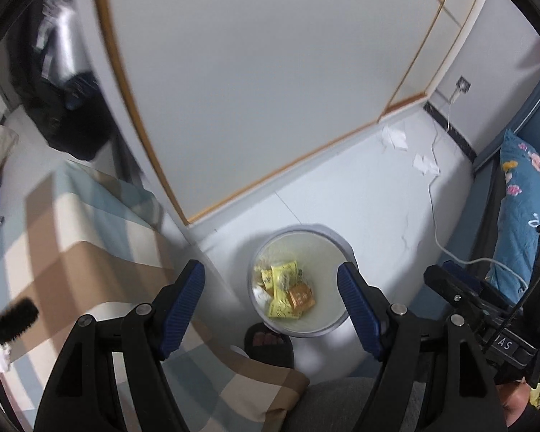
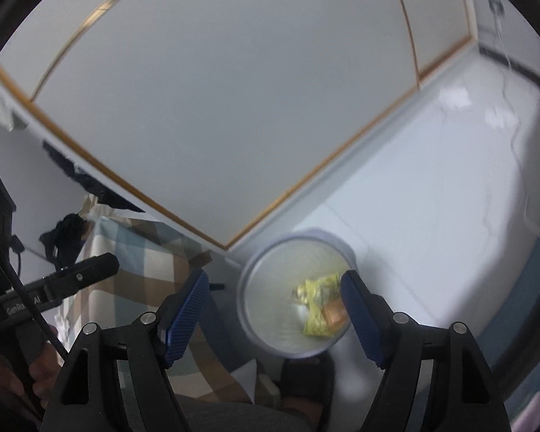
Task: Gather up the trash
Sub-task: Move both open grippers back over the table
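Checked bedding (image 1: 90,237) at left. Left gripper (image 1: 270,280) spread wide, nothing between pads. White bin (image 1: 336,252) on floor at centre, yellow and orange wrappers (image 1: 284,288) inside. Right gripper (image 2: 275,288) also spread, empty. Crumpled tissues (image 1: 394,136) farther right by wall.

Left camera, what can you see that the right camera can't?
Only the left wrist view shows the flowery blue pillow and toes in a black slipper. Only the right wrist view shows the hand holding the left gripper. Both show the white bin with yellow wrappers, the checked bedcover, scraps of paper and open blue fingers.
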### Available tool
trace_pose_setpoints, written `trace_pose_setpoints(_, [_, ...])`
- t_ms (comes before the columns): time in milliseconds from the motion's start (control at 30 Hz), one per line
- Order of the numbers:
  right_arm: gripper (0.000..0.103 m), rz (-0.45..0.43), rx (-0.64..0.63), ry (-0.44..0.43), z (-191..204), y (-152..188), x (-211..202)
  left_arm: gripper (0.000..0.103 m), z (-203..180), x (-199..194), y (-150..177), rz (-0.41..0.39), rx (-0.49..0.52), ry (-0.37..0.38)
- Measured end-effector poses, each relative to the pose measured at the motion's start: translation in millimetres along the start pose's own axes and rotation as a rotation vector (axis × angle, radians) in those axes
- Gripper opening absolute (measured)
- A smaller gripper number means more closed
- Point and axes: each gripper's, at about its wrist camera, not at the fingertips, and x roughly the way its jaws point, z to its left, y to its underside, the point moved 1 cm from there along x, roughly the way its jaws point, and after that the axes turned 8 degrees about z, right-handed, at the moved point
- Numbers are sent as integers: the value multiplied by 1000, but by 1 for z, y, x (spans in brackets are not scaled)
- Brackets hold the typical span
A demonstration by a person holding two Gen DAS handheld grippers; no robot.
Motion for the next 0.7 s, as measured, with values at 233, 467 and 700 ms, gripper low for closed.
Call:
trace_pose_setpoints(233, [78,-80,-72,-14,45,-2,-35,73,20,-51,16,-120,-68,2])
trace_pose_setpoints(467, [78,-155,-140,-19,99,8,-66,73,53,-93,38,-213,-143,8])
trace_pose_setpoints(700, [78,-202,-245,-87,156,24,-83,73,98,-138,70,-329,-237,-54])
